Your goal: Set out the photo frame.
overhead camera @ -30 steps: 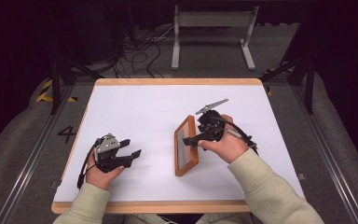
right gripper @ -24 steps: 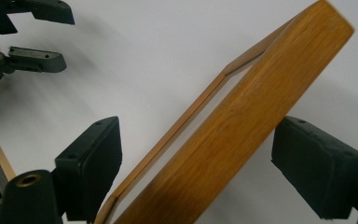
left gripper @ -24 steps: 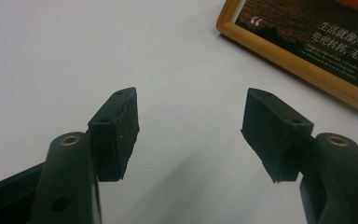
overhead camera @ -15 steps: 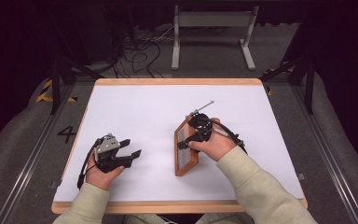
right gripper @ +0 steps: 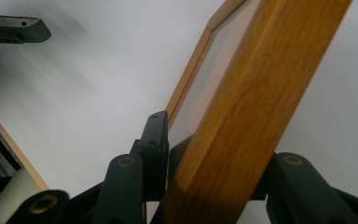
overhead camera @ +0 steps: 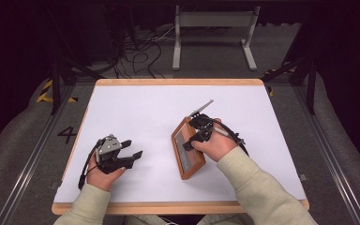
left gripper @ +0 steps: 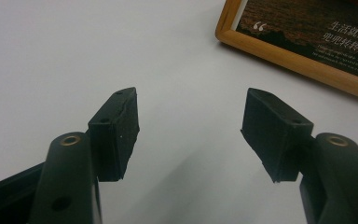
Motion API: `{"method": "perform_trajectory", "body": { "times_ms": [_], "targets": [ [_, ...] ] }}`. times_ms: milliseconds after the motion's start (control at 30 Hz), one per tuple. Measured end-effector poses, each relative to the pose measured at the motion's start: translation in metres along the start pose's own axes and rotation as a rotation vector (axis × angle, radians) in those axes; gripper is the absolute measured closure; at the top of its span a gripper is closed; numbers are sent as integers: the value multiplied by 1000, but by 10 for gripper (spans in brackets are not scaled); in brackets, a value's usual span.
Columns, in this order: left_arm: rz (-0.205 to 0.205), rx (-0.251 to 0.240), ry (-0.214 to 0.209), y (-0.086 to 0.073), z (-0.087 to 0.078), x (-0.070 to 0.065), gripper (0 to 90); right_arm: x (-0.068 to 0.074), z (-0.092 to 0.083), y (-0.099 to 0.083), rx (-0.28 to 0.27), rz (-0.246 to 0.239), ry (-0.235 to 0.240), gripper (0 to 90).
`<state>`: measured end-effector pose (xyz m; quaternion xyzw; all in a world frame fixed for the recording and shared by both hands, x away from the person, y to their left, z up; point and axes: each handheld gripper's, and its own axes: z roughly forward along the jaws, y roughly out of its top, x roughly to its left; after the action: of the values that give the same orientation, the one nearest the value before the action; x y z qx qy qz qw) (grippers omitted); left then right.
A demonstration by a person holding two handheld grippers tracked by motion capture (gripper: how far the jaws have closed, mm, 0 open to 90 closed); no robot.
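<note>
While its jaws have just been closing, right tool [overhead camera: 193,138] clenching wooden picture frame [overhead camera: 188,151], left tool [overhead camera: 133,148] released, resting on white table [overhead camera: 140,105]

Both forearms, in pale sleeves, come in from the near edge. The left hand [overhead camera: 104,169] rests low and holds the left gripper [overhead camera: 132,148], which points right and a little away; its 2 jaws stand wide apart with nothing between them. The right hand [overhead camera: 218,145] sits farther in, wrist angled left, around the right gripper [overhead camera: 191,140]. That gripper's jaws have just been closing and now press on the frame [right gripper: 242,107], 1 pad on each side.
</note>
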<state>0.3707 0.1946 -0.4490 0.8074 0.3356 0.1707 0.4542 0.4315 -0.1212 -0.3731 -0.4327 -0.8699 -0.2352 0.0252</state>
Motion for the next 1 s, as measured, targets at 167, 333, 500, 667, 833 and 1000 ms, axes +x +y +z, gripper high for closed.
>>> {"method": "perform_trajectory", "body": {
  "times_ms": [167,333,500,667,833,1000],
  "targets": [
    [-7,-4,1,-1,-1,2,368,-2,-3,1,1,16,28,678],
    [-7,-3,0,-1,-1,2,368,1,-12,2,0,-13,47,733],
    [-3,-2,2,-1,-1,2,368,4,-24,4,10,-91,6,733],
    [-4,-1,1,-1,-1,2,368,4,-38,7,11,-209,-2,734],
    [-5,-1,0,-1,-1,2,368,5,-49,11,46,-364,-33,735],
    [-4,-1,1,-1,-1,3,368,8,-55,14,81,-503,-33,735]
  ]
}}
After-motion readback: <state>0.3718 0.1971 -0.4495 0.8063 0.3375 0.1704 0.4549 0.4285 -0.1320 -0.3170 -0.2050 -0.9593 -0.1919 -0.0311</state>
